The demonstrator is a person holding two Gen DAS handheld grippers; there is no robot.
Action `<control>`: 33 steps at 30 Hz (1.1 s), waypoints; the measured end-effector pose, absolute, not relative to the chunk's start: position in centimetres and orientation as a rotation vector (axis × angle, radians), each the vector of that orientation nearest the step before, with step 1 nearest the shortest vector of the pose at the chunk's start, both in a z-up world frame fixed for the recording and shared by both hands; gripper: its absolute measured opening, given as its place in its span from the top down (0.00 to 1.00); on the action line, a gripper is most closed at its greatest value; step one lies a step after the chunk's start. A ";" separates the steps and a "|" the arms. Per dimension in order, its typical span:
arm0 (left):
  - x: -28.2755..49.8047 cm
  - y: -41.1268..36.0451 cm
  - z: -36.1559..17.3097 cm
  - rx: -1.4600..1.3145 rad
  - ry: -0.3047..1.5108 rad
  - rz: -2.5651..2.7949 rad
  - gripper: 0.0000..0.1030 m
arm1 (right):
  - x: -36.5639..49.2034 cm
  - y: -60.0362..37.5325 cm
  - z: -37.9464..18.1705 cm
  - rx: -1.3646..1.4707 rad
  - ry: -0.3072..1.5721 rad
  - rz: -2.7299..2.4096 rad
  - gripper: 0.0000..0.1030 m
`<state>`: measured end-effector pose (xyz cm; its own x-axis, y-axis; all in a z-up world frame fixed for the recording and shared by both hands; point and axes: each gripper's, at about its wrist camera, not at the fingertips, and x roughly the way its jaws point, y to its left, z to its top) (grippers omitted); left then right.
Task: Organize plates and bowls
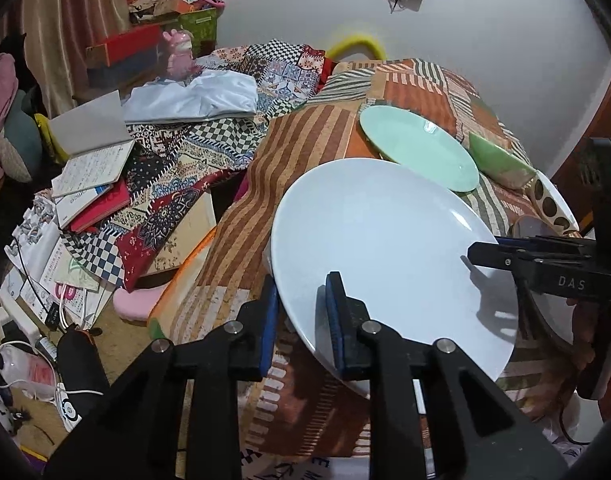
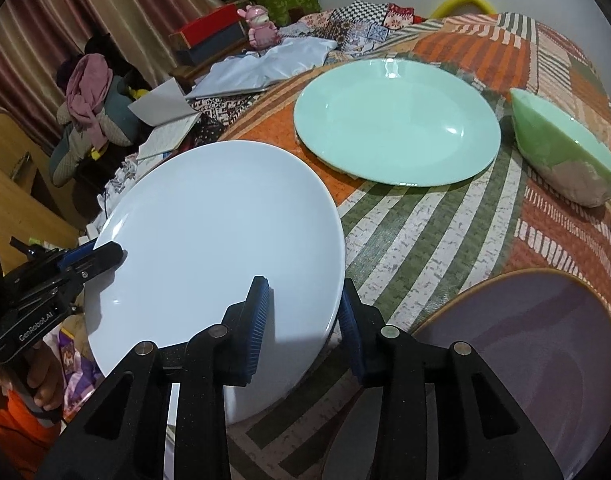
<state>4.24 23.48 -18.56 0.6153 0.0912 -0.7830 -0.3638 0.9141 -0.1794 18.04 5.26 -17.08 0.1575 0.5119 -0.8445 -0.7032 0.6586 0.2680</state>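
Observation:
A large white plate (image 1: 385,248) (image 2: 213,248) is held tilted over the left part of the cloth-covered table (image 2: 425,240). My left gripper (image 1: 301,316) is shut on its near rim, one blue pad above and one below. My right gripper (image 2: 304,326) is shut on the opposite rim; in the left wrist view the right gripper (image 1: 471,254) reaches in from the right side. The left gripper (image 2: 119,254) shows at the plate's left edge. Behind lie a mint-green plate (image 1: 417,148) (image 2: 397,124) and a green bowl (image 1: 501,164) (image 2: 565,160) tipped on its side.
A purple plate (image 2: 525,360) lies at the near right of the table, and a dotted dish (image 1: 553,204) sits at its right edge. Left of the table are open notebooks (image 1: 93,168), patterned cloths (image 1: 209,140), a pink figurine (image 2: 261,28) and boxes. Cables cover the floor (image 1: 45,344).

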 end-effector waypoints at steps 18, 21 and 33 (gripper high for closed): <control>4.4 20.8 -15.7 -0.316 0.805 0.258 0.80 | 17.6 2.7 -14.8 -0.146 1.027 0.859 0.68; 4.6 19.7 -14.8 -0.293 0.784 0.242 0.80 | 17.4 1.7 -14.2 -0.131 1.007 0.845 0.68; 4.7 15.9 -12.1 -0.251 0.718 0.185 0.80 | 16.7 -3.0 -12.5 -0.057 0.946 0.804 0.68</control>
